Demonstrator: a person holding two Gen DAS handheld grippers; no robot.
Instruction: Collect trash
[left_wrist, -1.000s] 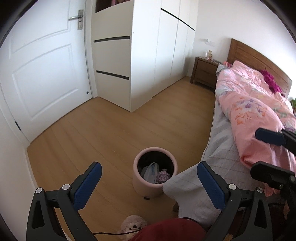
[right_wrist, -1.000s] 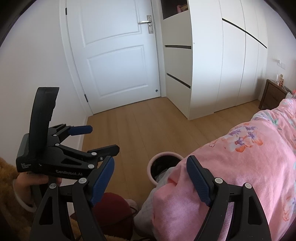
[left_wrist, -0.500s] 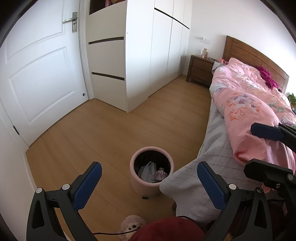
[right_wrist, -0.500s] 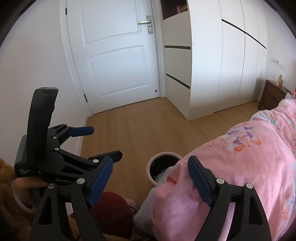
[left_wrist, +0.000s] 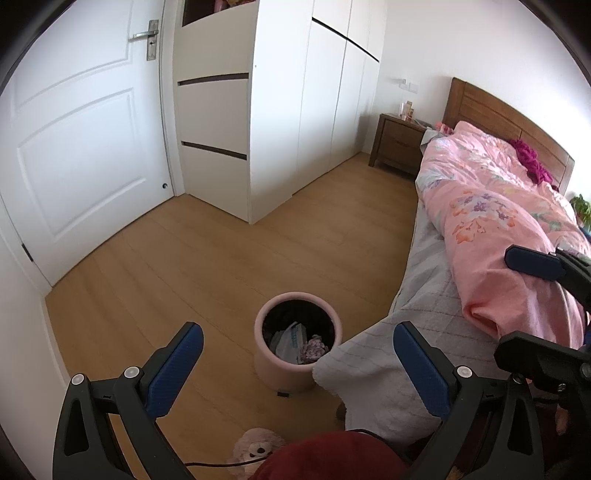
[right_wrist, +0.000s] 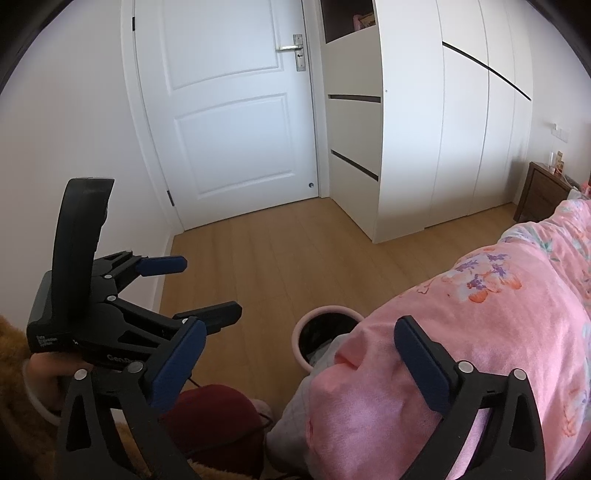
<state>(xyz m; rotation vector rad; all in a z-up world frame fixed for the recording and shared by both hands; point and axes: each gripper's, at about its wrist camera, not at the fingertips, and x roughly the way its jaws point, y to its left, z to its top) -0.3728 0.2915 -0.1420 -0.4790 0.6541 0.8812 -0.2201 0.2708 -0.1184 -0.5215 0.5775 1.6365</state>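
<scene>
A pink trash bin (left_wrist: 297, 354) is seen on the wooden floor (left_wrist: 207, 266), just beside the foot corner of the bed (left_wrist: 424, 295), with crumpled paper and wrappers (left_wrist: 299, 341) inside it. The left gripper (left_wrist: 295, 363) is held above the bin with its jaws spread wide and nothing between them. The right gripper (right_wrist: 299, 356) is held over the pink quilt (right_wrist: 498, 314); its jaws have just been opening, and nothing is gripped.

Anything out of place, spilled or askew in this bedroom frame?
Little stands out. The pink trash bin stands upright, its trash inside, nothing spilled around it. A pink plush toy lies on the wooden floor near the bed's foot. The pink duvet is rumpled.
</scene>
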